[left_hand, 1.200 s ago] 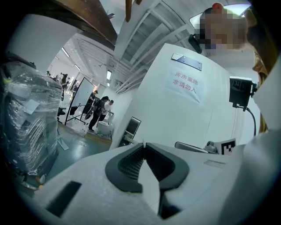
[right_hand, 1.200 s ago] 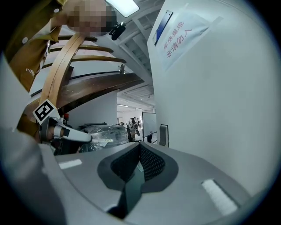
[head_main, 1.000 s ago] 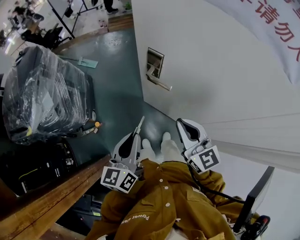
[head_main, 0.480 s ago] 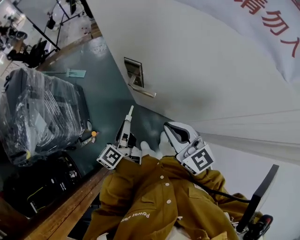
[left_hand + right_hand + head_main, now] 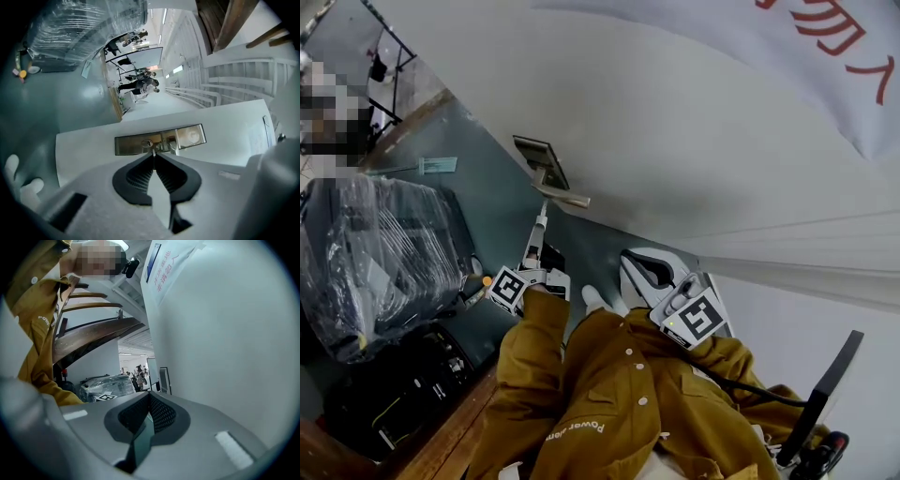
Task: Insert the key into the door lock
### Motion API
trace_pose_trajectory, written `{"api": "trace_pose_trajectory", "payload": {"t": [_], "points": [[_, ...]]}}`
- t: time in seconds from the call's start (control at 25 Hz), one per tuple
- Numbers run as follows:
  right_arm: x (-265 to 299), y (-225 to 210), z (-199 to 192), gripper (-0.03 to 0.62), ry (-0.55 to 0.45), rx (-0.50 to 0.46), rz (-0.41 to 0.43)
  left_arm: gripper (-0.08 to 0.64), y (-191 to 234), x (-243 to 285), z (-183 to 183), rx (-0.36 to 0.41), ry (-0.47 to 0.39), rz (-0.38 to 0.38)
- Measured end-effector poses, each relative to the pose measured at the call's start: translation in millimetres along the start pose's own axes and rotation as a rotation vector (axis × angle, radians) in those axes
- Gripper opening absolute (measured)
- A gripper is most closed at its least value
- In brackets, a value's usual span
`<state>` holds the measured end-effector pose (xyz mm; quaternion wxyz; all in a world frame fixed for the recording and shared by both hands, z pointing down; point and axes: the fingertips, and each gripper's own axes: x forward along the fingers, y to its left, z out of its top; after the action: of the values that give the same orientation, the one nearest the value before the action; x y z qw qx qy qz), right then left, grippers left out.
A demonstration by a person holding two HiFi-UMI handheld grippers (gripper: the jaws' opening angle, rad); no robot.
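Clamping the key (image 5: 153, 152) at its tips just beside the keyhole (image 5: 148, 142) in the lock plate (image 5: 129, 144), the left gripper (image 5: 153, 158) risks a misaligned blade skidding off the metal; the right gripper (image 5: 149, 397) hangs closed and empty.

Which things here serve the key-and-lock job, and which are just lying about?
Job in hand: key, gripped in the left tongs; lock plate; door.
Lying about: plastic-wrapped bundle; banner; empty right tongs.

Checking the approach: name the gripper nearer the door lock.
Left. The left gripper holds the key close before the door lock; the right gripper hangs back, beside the door.
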<state>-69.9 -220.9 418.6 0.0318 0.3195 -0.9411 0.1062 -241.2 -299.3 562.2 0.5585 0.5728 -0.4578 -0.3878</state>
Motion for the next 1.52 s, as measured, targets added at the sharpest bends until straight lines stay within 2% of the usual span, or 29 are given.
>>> {"api": "trace_pose_trajectory", "payload": {"t": [0.24, 0.48, 0.84, 1.04, 1.28, 1.44, 1.52], "points": [[-1.9, 1.5, 4.4, 0.006, 0.005, -0.011, 0.004, 0.025, 10.1, 29.1, 8.0, -0.063, 0.002, -0.017], [-4.7, 0.4, 5.9, 0.006, 0.005, -0.020, -0.003, 0.025, 7.8, 47.8, 5.5, -0.083, 0.023, -0.035], [-5.7, 0.5, 1.1, 0.006, -0.002, -0.020, -0.009, 0.025, 25.9, 52.4, 10.2, -0.122, 0.000, -0.015], [-4.1, 0.9, 0.6, 0.006, 0.005, -0.019, -0.010, 0.025, 19.2, 57.0, 12.8, -0.173, -0.001, -0.048], [-0.6, -1.3, 3.9, 0.006, 0.008, -0.023, -0.001, 0.025, 20.1, 67.8, 14.9, -0.196, 0.050, -0.048], [4.1, 6.7, 0.6, 0.006, 0.012, -0.023, 0.020, 0.026, 26.8, 80.0, 16.8, -0.267, 0.084, -0.096], [7.4, 10.5, 4.8, 0.006, -0.021, -0.030, 0.026, 0.026, 27.0, 87.7, 19.1, -0.255, 0.113, -0.102]]}}
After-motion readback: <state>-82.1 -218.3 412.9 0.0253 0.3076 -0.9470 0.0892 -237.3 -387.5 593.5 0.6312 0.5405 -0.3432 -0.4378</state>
